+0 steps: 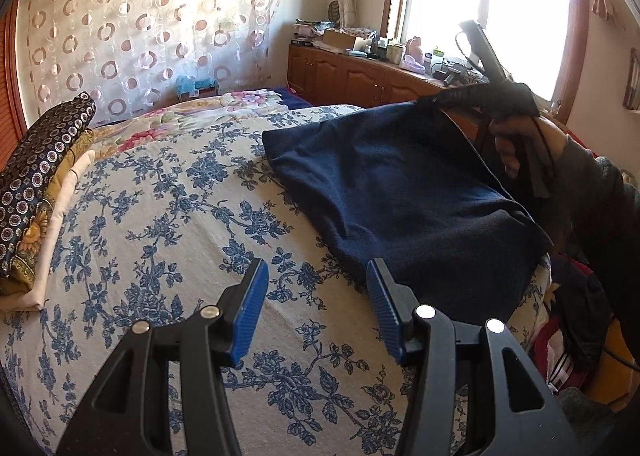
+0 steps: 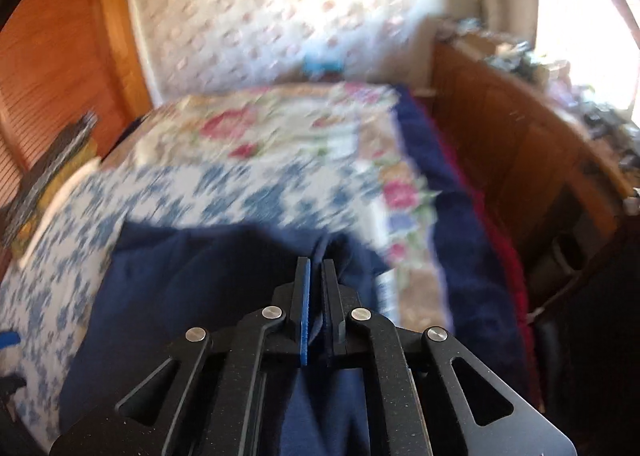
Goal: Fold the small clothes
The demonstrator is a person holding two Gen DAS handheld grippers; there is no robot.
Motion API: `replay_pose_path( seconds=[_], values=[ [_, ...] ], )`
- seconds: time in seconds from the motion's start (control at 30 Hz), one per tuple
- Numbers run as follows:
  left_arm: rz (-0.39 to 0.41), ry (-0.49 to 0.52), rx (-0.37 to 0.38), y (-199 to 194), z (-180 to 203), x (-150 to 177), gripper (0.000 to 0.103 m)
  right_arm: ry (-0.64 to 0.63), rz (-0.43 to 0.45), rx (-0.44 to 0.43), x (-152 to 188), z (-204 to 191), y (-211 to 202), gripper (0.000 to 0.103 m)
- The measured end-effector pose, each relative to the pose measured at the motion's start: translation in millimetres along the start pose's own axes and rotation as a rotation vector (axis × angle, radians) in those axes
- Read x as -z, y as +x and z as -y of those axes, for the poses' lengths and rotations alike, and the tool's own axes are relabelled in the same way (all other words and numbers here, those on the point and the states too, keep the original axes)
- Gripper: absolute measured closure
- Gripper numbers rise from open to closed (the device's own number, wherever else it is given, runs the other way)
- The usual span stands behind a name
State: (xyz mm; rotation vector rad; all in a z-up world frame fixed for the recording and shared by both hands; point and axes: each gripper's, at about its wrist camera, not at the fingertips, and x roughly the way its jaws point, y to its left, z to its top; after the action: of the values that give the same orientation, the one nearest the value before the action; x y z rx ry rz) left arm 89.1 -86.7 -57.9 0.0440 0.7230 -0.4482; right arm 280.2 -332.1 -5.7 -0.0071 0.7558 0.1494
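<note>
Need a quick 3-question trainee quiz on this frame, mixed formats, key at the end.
1. True or false: the left tool is clamped on the navy garment.
2. What does the right tool grip?
A. the pillow stack
B. an edge of the navy garment
C. the curtain
3. Fill in: the garment lies on a bedspread printed with blue ____.

Key:
1. False. Its jaws stand apart over the bedspread, with nothing between them.
2. B. Its jaws are shut with navy cloth pinched between the pads.
3. flowers
</note>
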Motion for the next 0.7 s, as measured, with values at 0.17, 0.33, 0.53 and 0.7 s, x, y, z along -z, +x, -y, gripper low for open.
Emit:
replay_pose_path(
  seconds=[0.17,0.33,0.53,0.7],
  values=[
    [-0.008,0.013,-0.002,2,3,1,0.051,0.060,-0.004,0.078,-4,26,-6,0.096],
    [-0.026,0.009,0.009,7,4,1,0.051,0.011,0.036,0.042,9,22,-35,0.055],
    [-0.049,0.011,0.002,13,8,3,0.051,-0.076,0.035,0.005,43,1,-66,0.044],
    [-0.055,0.021,0.009,16,12,4,0.051,-0.121,-0.007,-0.028,81,-14,-78,0.041]
  ],
)
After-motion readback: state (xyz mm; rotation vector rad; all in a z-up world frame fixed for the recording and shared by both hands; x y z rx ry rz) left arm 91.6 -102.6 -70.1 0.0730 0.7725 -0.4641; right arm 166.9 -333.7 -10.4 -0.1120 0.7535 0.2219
